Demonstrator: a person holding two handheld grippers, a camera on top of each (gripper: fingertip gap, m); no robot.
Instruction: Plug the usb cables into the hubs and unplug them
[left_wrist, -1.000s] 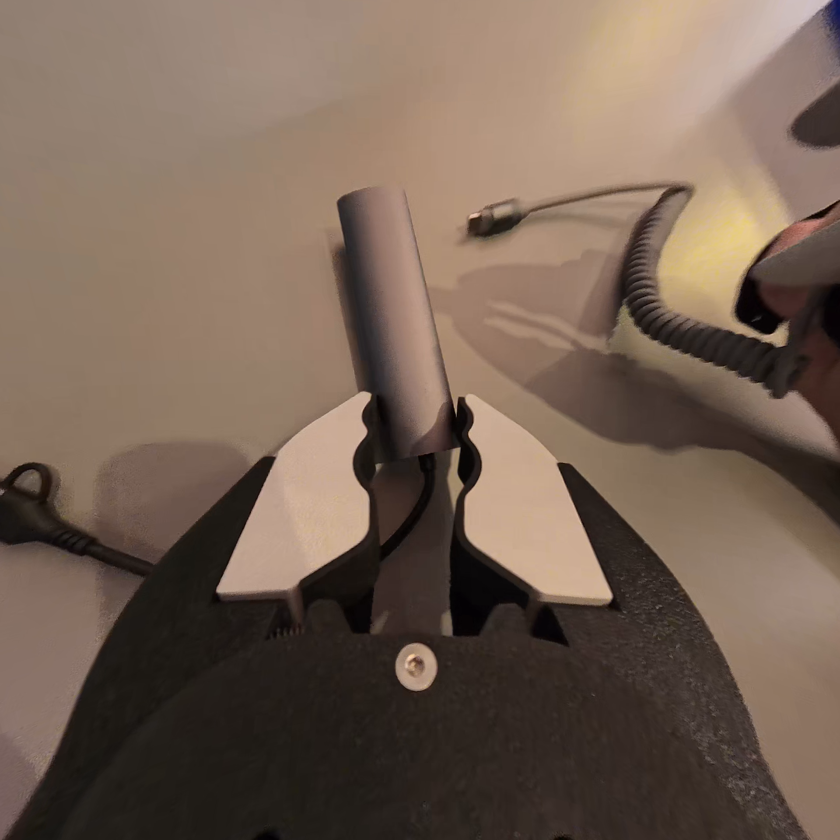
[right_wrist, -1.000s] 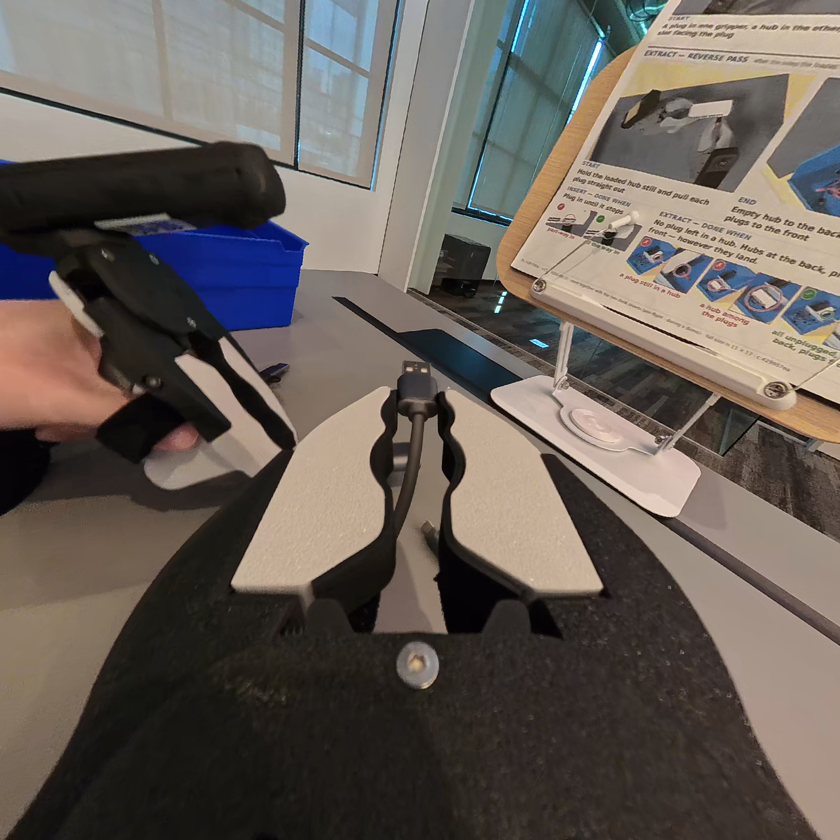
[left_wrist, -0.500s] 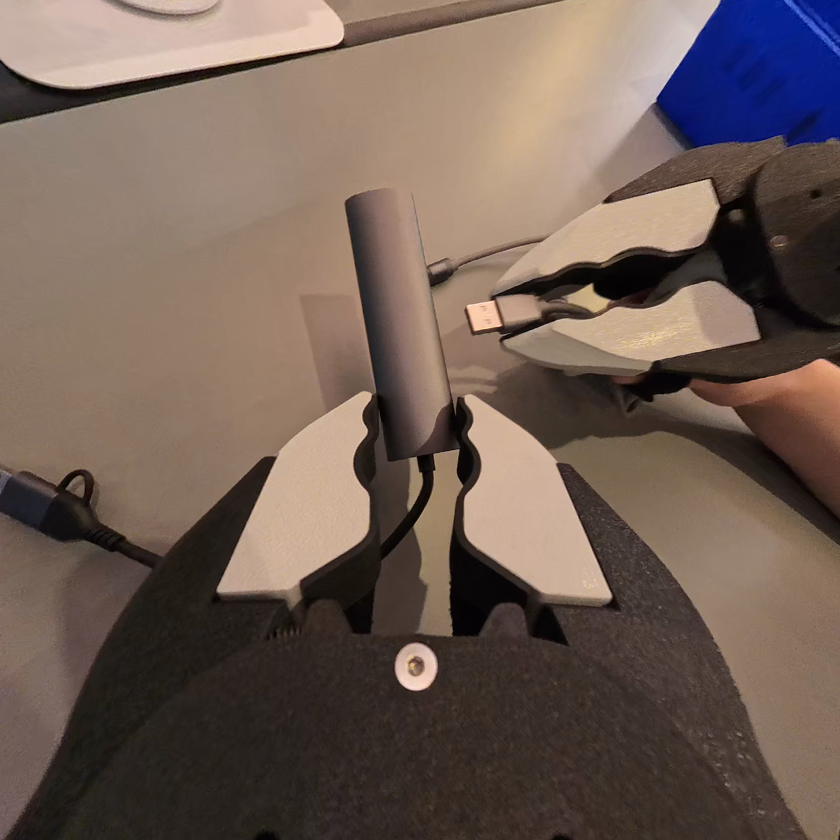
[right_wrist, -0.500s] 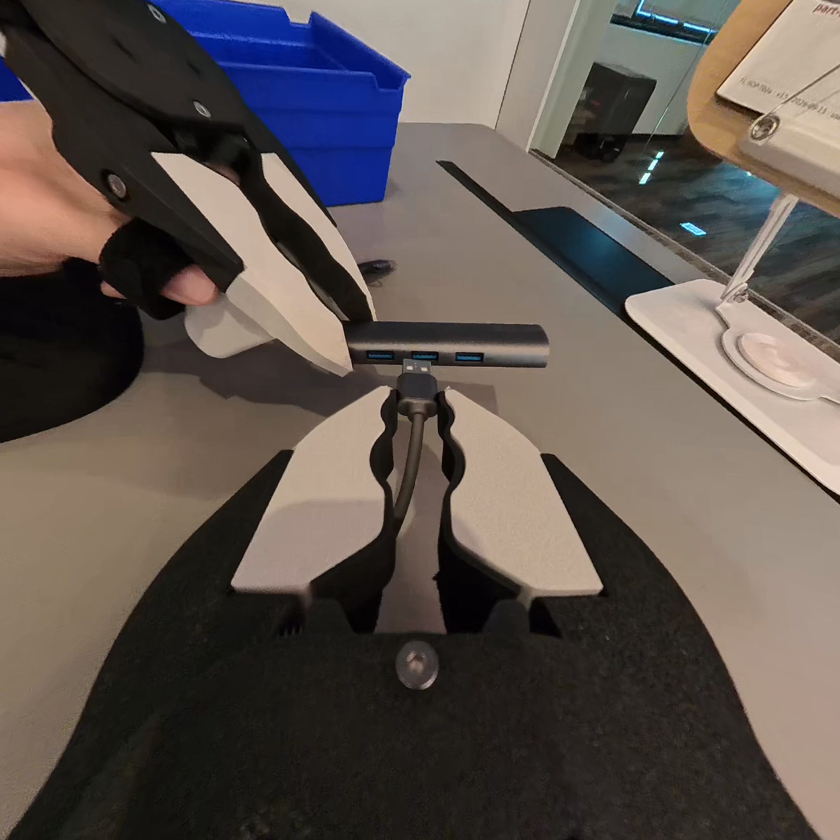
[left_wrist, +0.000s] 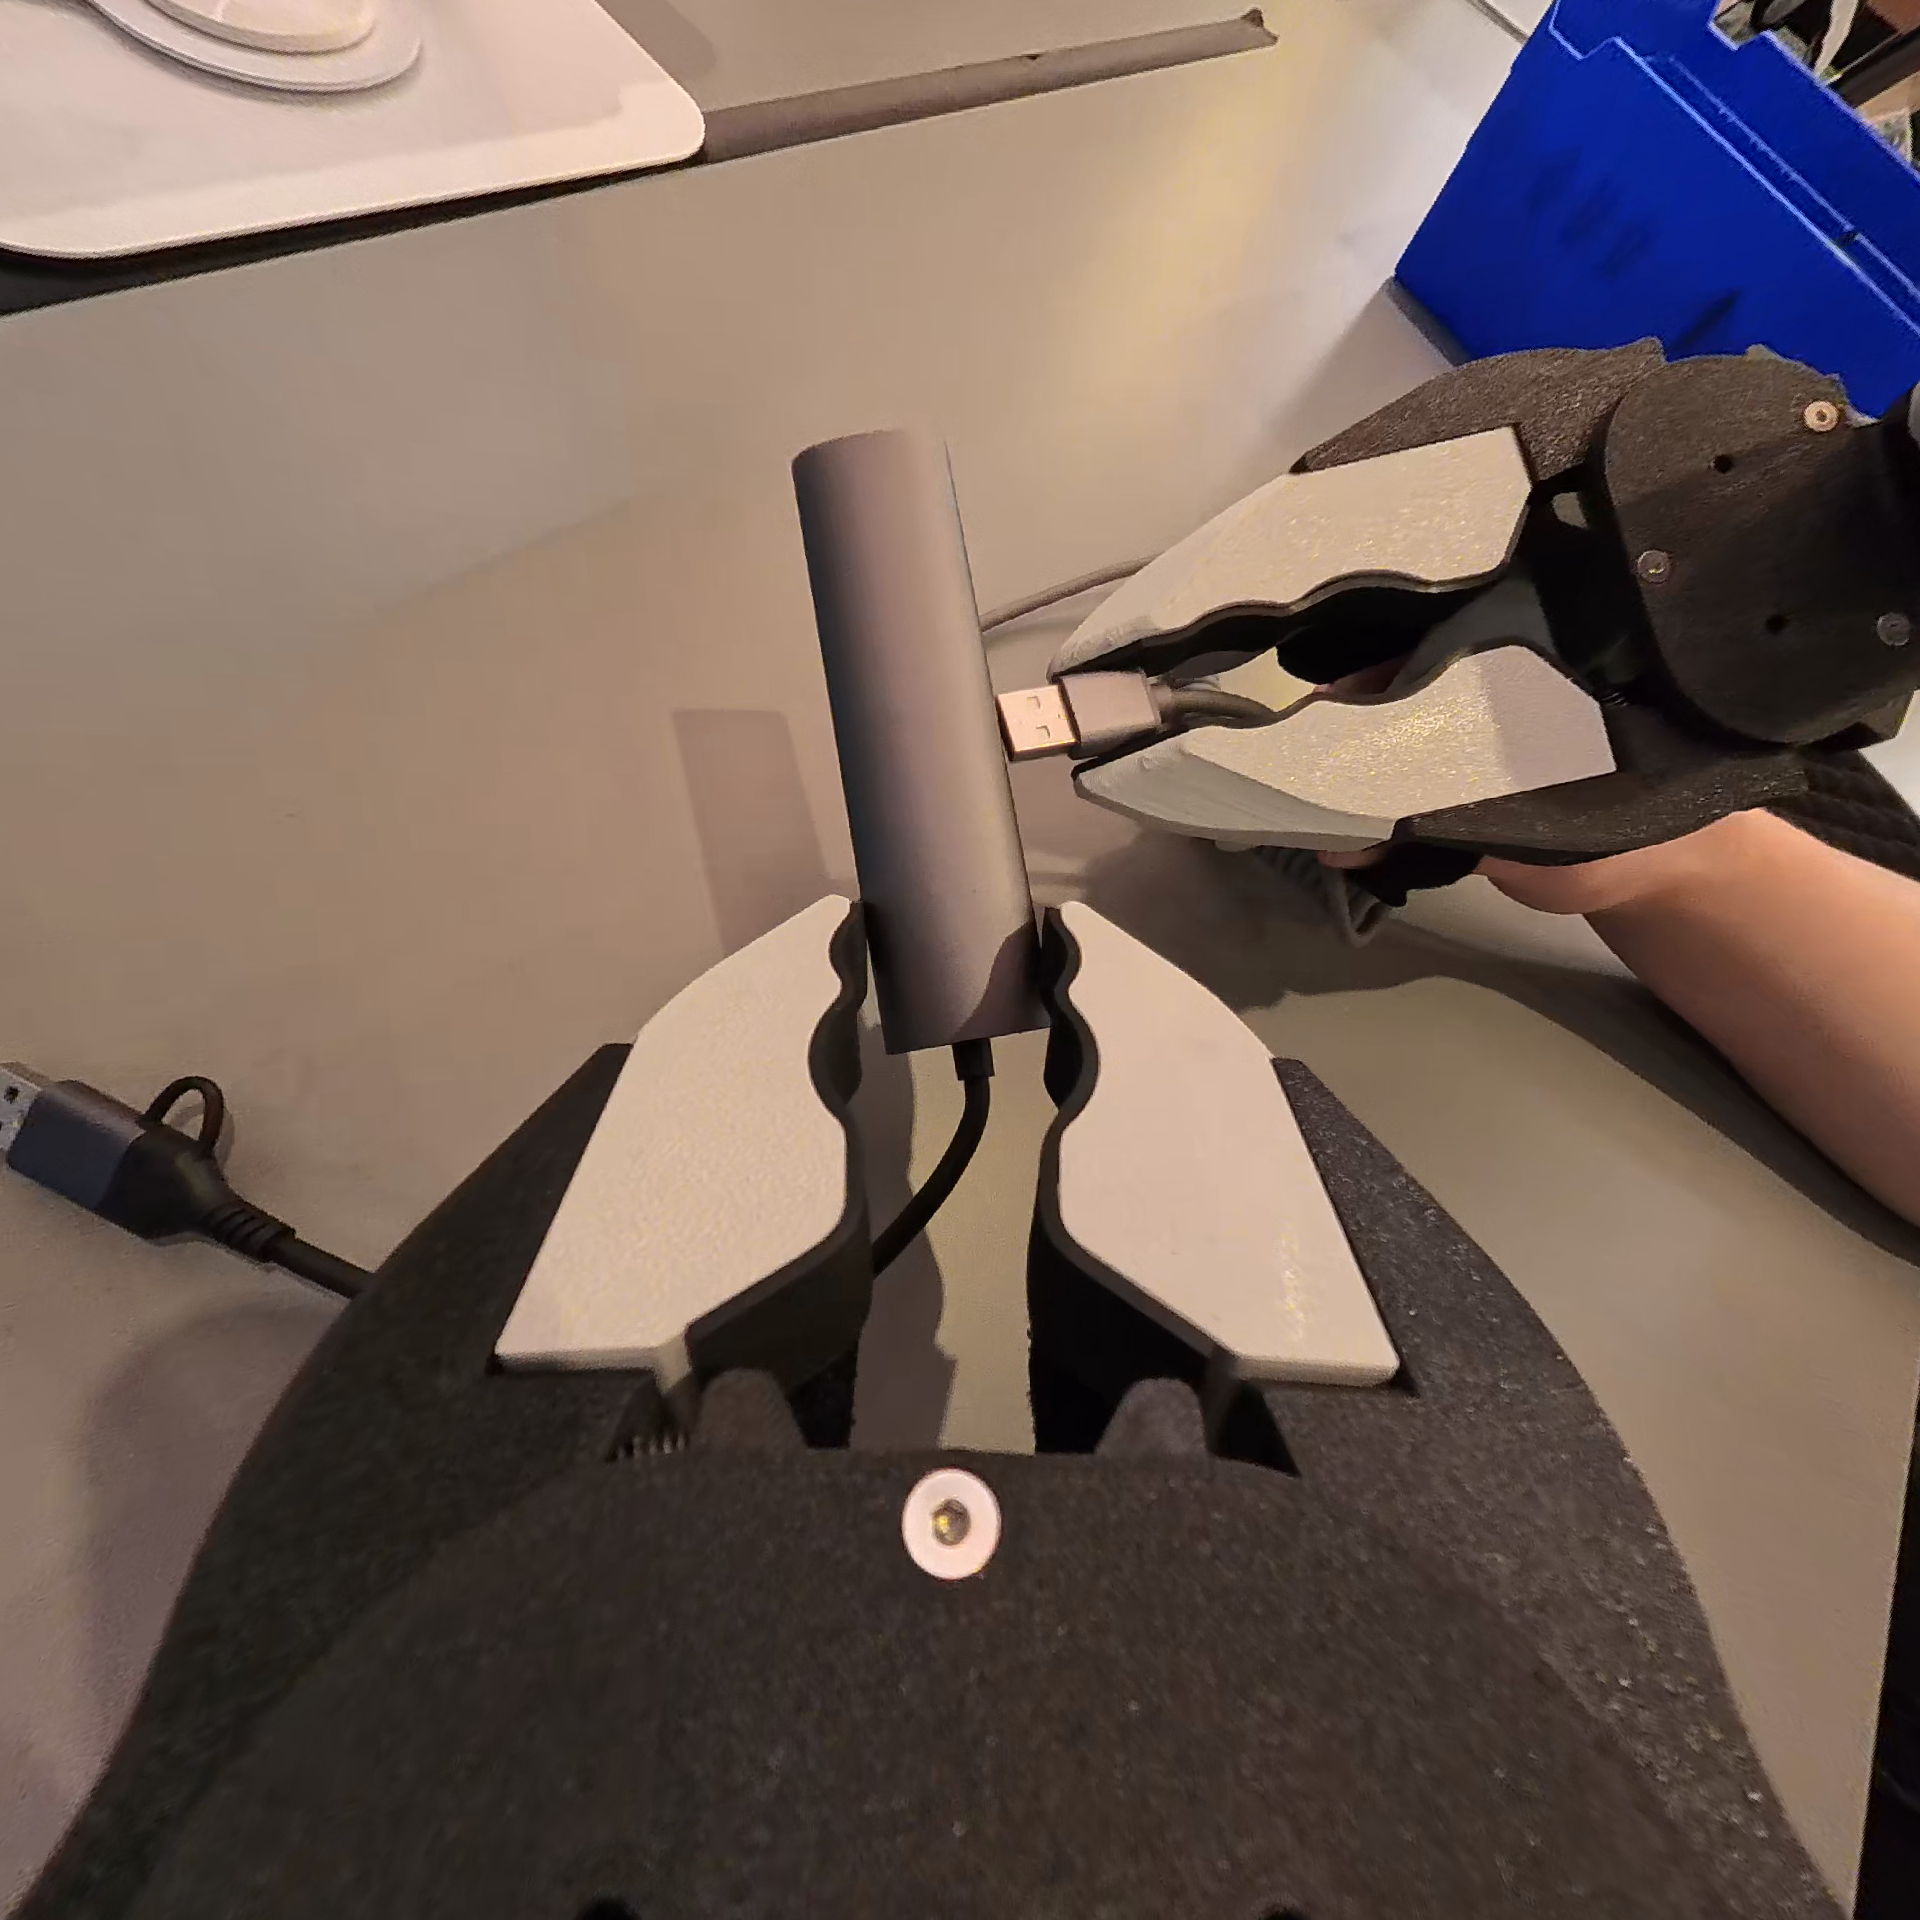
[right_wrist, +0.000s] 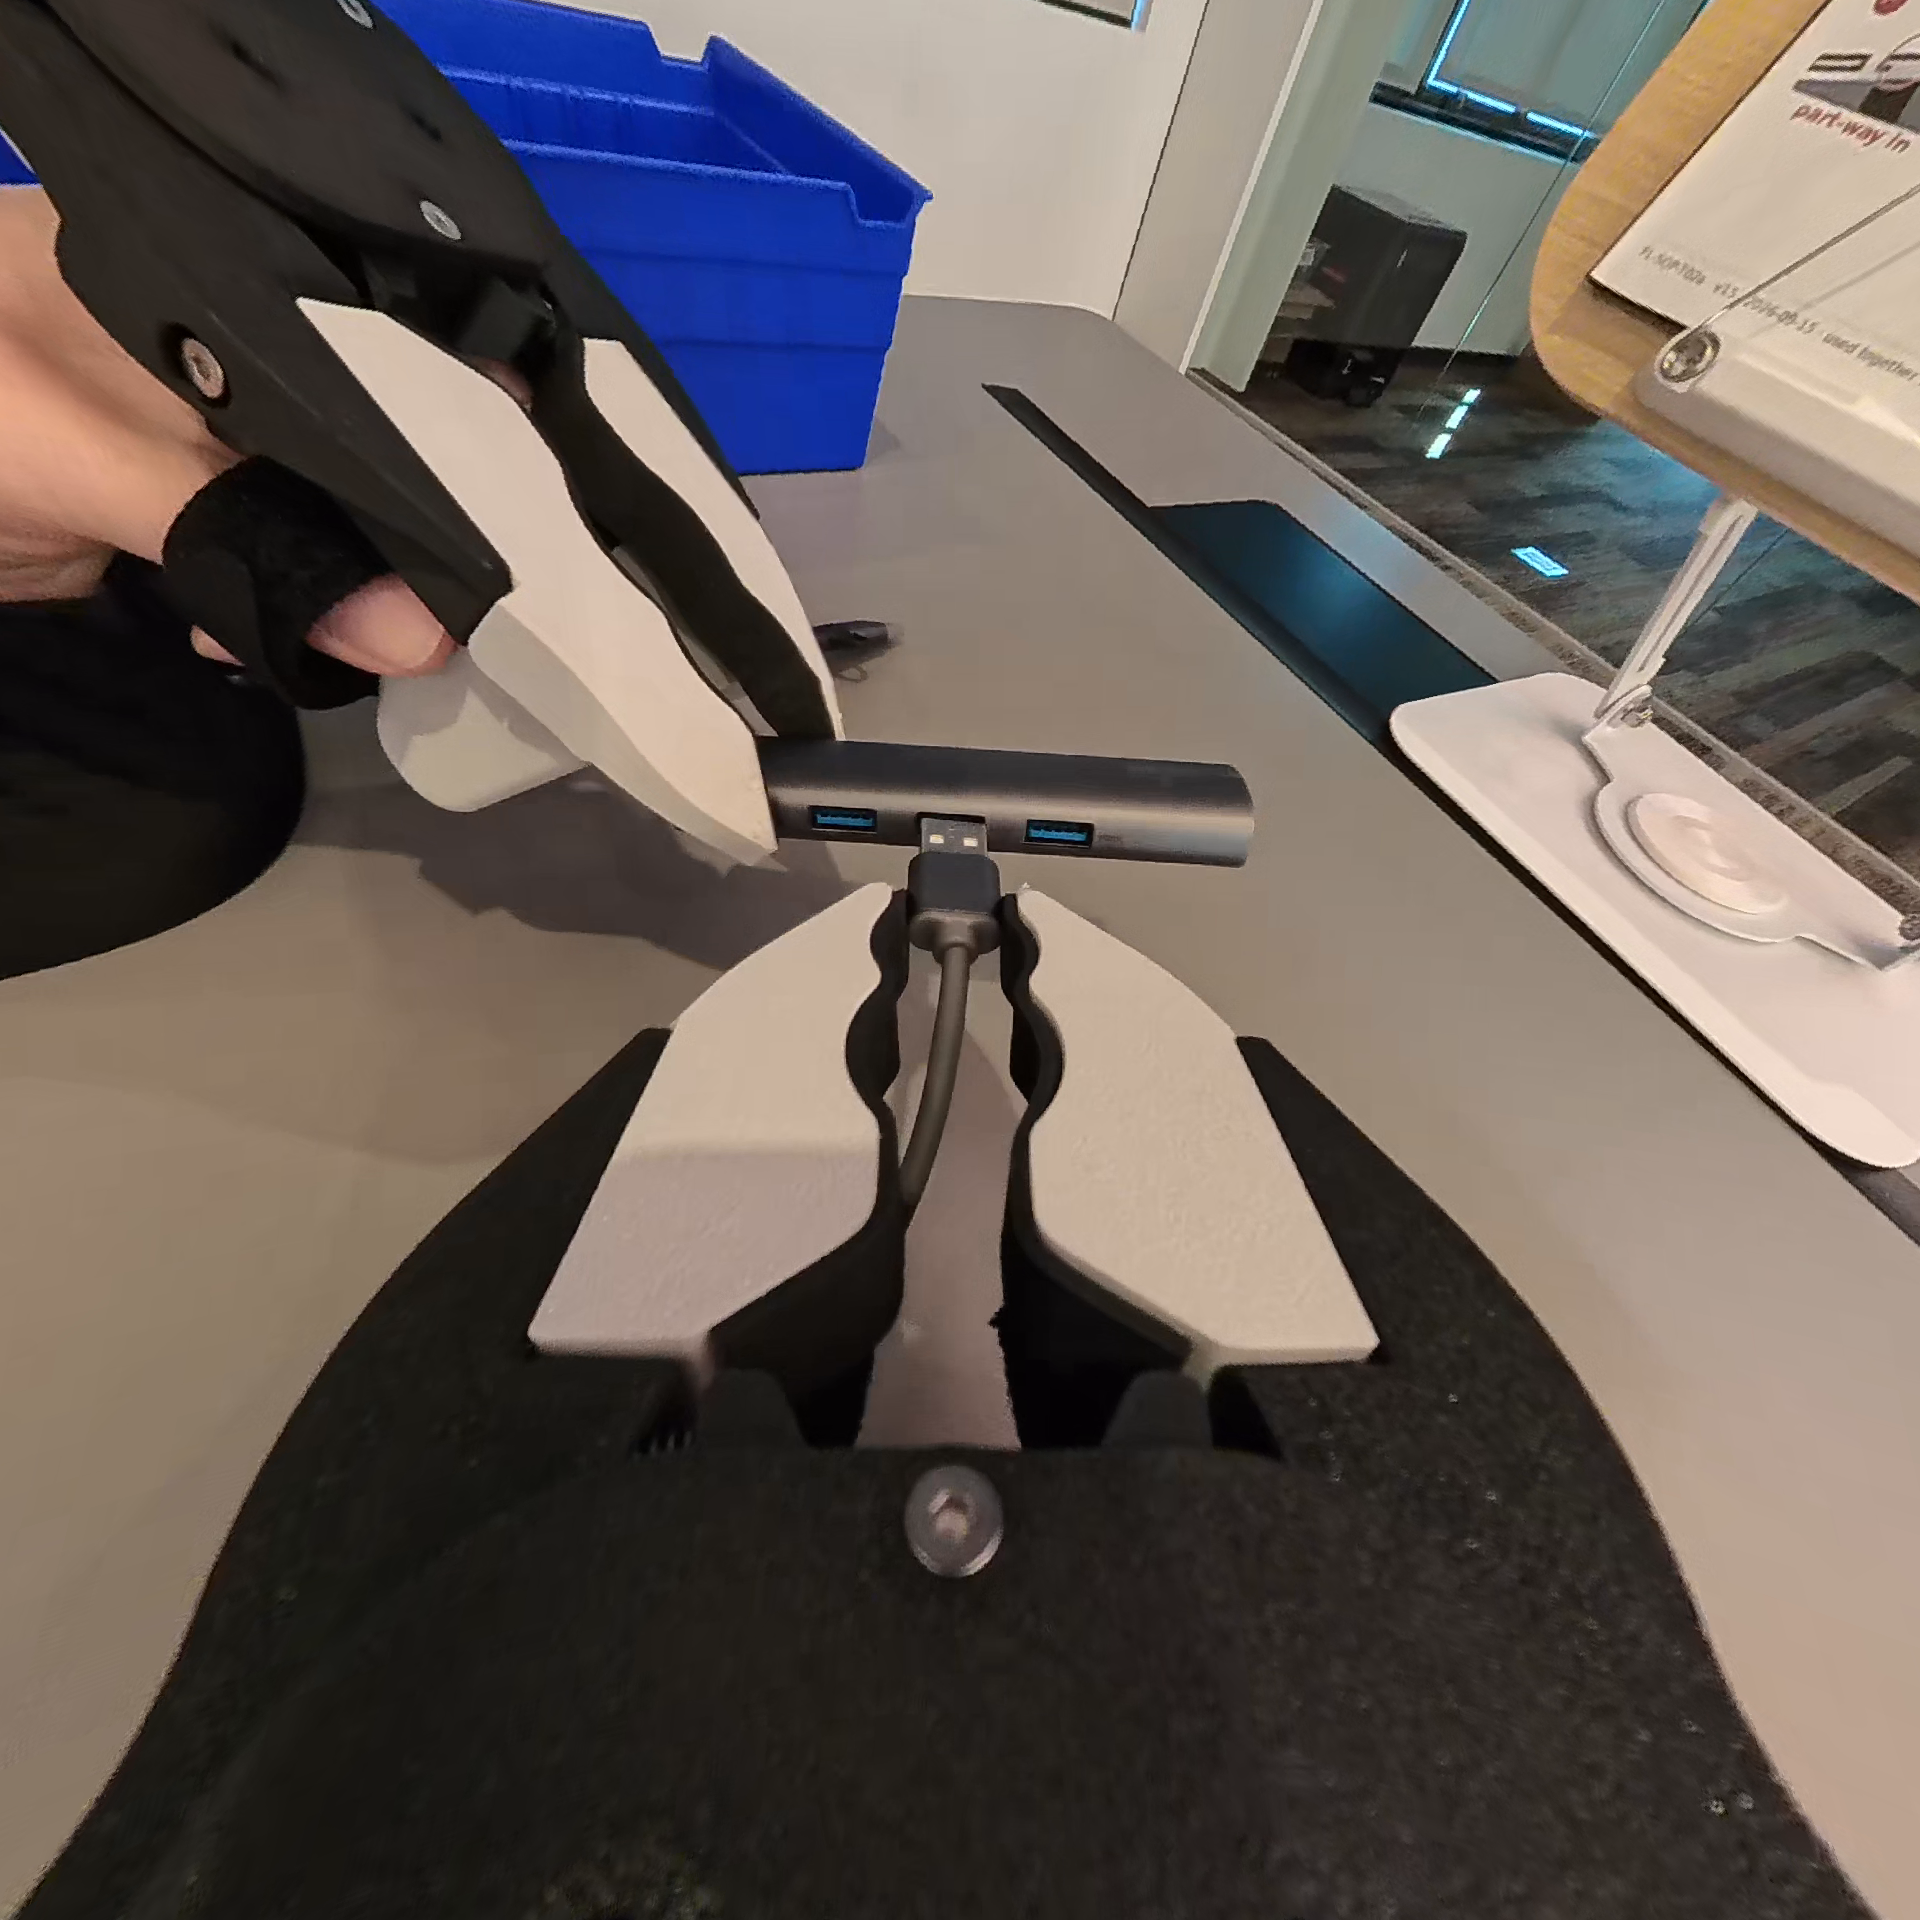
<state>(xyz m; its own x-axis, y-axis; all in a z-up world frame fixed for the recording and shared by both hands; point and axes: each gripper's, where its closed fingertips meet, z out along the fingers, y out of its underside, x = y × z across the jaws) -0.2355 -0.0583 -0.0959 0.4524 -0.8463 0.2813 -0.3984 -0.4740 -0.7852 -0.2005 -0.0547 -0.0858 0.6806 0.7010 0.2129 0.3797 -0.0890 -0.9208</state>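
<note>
The left gripper (left_wrist: 951, 914) is clenched on the near end of a dark grey hub (left_wrist: 909, 727), which sticks out straight ahead of its fingers above the grey desk (left_wrist: 416, 582). The hub's own black cord (left_wrist: 940, 1153) drops from that gripped end down between the two fingers.

The right gripper (right_wrist: 951, 894) is grasping a USB plug (right_wrist: 954, 868) by its dark housing, with the cable (right_wrist: 935, 1060) curving back down between the fingers. From the right wrist view the hub (right_wrist: 1003, 800) lies crosswise, and the metal tip of the plug sits at the middle of three ports in its side. A blue port shows on either side of it. Whether the tip has gone into the port or only touches its mouth, I cannot tell. In the left wrist view, the plug (left_wrist: 1075, 717) meets the hub's right side about halfway along, and the right gripper (left_wrist: 1081, 712) comes in from the right with a person's hand (left_wrist: 1558, 862) beneath it.

A second USB plug (left_wrist: 94, 1153) with a black cord lies loose on the desk at the near left. A blue bin (right_wrist: 717, 260) stands at the far side of the desk. A white stand base (right_wrist: 1662, 883) sits on the desk to the right, carrying a wooden board with a printed sheet (right_wrist: 1787, 187).
</note>
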